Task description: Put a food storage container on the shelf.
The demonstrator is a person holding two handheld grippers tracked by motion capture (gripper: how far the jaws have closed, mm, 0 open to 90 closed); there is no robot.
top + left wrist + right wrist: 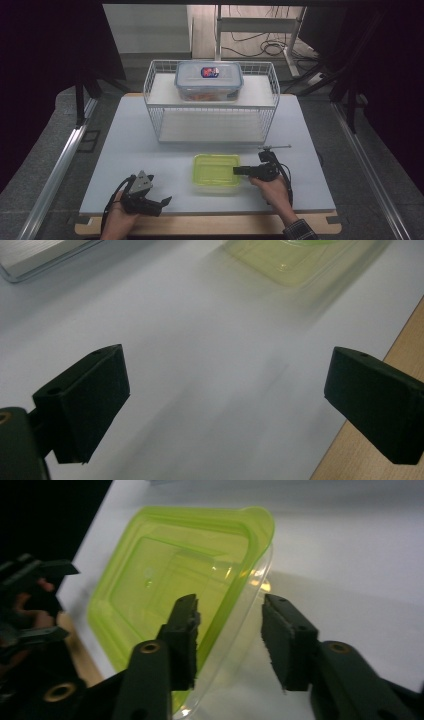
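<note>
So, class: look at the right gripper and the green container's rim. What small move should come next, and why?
Probably close the right gripper. Its fingers already straddle the near wall of the green container, one inside and one outside, with a gap still on the outer side, so nothing is gripped yet. The left gripper is open over bare table and need not move.

The right gripper (227, 632) straddles the green tub's (170, 580) rim — jaws parted, one inside, one outside.
</note>
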